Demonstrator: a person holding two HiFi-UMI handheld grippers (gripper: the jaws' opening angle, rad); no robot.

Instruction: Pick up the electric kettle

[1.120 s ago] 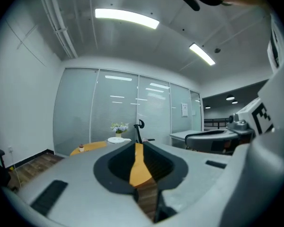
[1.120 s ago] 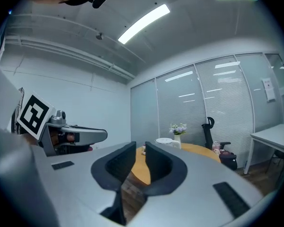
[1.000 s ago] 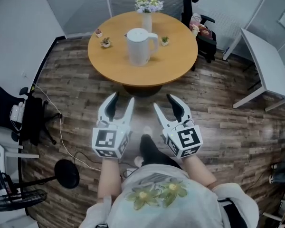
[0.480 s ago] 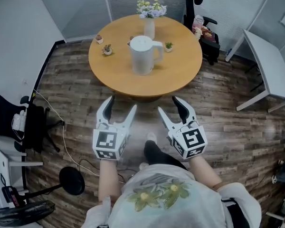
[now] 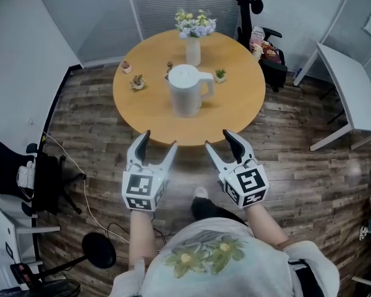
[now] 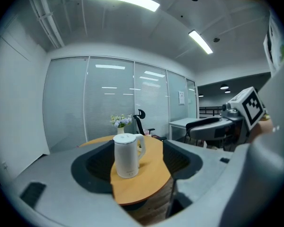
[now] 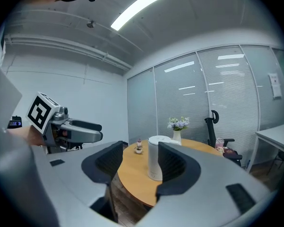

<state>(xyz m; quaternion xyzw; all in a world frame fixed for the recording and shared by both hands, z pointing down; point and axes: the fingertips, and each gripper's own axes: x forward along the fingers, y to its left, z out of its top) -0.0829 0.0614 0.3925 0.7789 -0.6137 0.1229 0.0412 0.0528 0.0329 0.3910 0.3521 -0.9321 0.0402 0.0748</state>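
Both grippers have moved closer to the round bench [image 5: 235, 107] than a second ago, so its near edge now lies just beyond their tips, and both sets of jaws have just been opening. The left hand-held gripper [image 5: 159, 142] stands spread wide with nothing in it. Its own view shows only the kettle well ahead, framed in the gap. The right hand-held gripper [image 5: 219, 142] is likewise wide apart and empty, with the kettle seen far off past its right jaw.

The electric kettle [image 5: 187, 90] stands upright near the middle of the bench, lid closed, with its handle [image 5: 205, 82] pointing to the person's right. A vase of flowers [image 5: 193, 49] is behind it. Small potted plants [image 5: 138, 82] stand to its left and right rear, apart from it.

It looks like a stiff, smooth white shell, so the body would probably be slippery under hard pads and too broad for one pair of jaws to close round. How much water is in it cannot be told, so it is best treated as possibly heavy and likely to tip spout-down if lifted off centre. The handle looks the surest hold. The right gripper could close across its upright bar, high up near the lid, while the left one steadies the far side of the body. I cannot tell whether it sits on a separate power base, so a straight upward lift seems wise.
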